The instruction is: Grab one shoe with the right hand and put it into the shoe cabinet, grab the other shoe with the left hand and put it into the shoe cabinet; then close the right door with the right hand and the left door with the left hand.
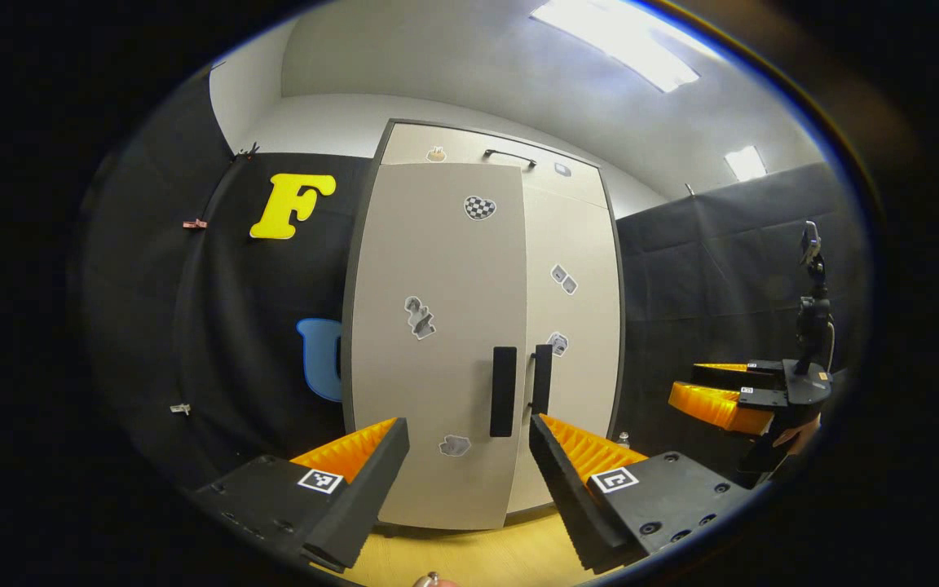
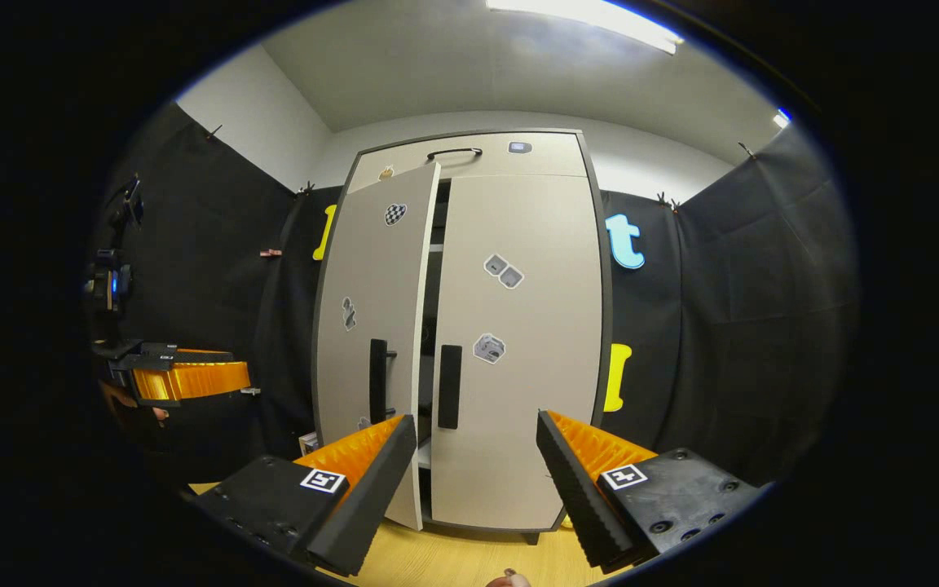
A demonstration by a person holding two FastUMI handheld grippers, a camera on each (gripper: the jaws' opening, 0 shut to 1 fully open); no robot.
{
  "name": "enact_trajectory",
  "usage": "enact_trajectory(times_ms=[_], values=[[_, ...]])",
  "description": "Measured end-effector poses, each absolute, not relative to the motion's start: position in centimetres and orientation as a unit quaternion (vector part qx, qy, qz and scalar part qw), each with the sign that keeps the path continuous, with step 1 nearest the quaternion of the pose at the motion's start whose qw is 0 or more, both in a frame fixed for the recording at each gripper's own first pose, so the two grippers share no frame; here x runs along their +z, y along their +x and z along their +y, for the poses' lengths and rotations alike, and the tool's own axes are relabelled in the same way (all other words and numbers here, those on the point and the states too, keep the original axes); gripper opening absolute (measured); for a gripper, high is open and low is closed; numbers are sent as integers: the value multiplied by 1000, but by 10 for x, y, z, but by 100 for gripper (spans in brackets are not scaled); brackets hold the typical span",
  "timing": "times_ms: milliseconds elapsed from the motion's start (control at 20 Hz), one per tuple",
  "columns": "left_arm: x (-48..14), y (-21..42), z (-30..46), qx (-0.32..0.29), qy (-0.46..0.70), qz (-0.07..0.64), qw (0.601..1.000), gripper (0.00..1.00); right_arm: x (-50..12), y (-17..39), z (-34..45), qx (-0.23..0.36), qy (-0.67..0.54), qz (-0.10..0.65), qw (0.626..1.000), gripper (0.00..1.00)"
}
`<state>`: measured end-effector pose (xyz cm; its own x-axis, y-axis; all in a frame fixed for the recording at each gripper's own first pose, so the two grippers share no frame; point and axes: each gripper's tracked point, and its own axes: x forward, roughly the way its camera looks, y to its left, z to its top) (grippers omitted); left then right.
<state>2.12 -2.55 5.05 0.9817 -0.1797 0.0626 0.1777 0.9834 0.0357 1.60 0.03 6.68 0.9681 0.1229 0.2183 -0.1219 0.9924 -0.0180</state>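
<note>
**Right door shut, left door ajar, both grippers empty**

Left gripper (image 1: 469, 456): fingers spread wide, nothing between them. Straight ahead of it stands the shoe cabinet (image 1: 482, 326), w/ the left door (image 1: 437, 342) swung partly out toward the camera; its dark vertical handle (image 1: 504, 391) sits just above the gap between the fingers. Right door (image 1: 571, 326) lies flat behind, its handle (image 1: 543, 379) close beside the other.

Right gripper (image 2: 476, 456): also wide open, holding nothing. Ahead of it the right door is closed flush; left door stands ajar, dark gap w/ shelf edges showing between the two. Shoes: can't see them, cabinet interior mostly hidden. Wood floor (image 2: 453, 558) under both. Left gripper shows off to the left side in the right gripper view.
</note>
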Motion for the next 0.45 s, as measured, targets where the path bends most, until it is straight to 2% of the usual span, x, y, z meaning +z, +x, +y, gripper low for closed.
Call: enact_trajectory(times_ms=[450], values=[[52,16,-20,-94,3,-33,995,95,65,7,1,51,-3,-111,993,98]])
